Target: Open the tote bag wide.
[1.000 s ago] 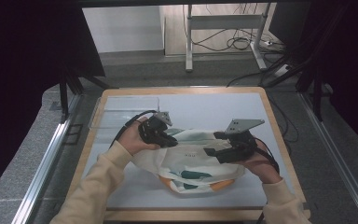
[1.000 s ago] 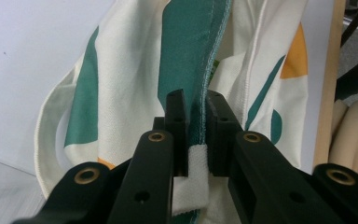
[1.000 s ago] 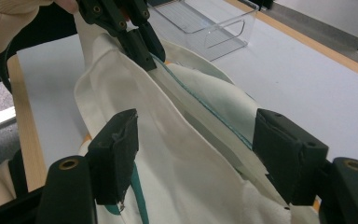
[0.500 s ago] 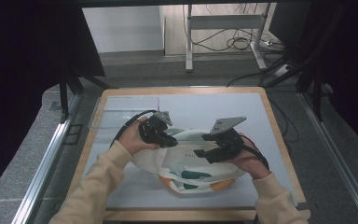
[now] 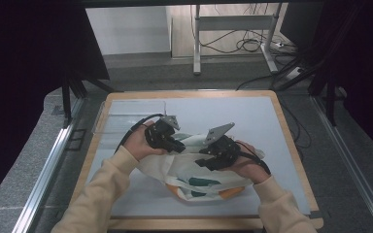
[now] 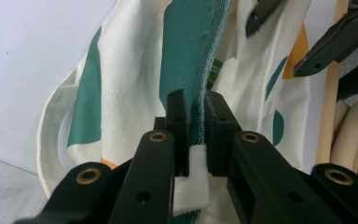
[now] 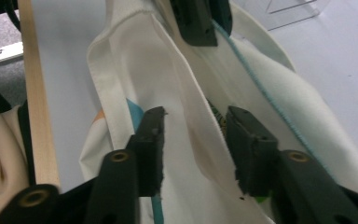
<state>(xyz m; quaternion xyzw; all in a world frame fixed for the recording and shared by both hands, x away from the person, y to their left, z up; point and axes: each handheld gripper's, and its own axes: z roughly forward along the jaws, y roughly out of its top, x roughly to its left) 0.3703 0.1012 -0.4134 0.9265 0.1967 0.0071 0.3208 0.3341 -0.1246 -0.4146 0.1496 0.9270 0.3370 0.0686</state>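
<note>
**On the table mat: a cloth bag held between two grippers**

Behind the hands, a clear plastic tray (image 5: 126, 116) sits near the far left corner of the wooden-edged table (image 5: 291, 141). Nothing stands between the grippers and the cloth bag (image 5: 194, 172), which lies mid-table, cream with green and orange patches. Left gripper (image 6: 196, 109): jaws pressed together, pinching the bag's green-edged rim. Right gripper (image 7: 193, 140): jaws have just been closing, a cream fold between them, not yet pinched.

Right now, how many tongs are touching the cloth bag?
1 for sure: the left tongs clamp the cloth bag at its rim; the right tongs straddle a fold, contact unclear.
</note>
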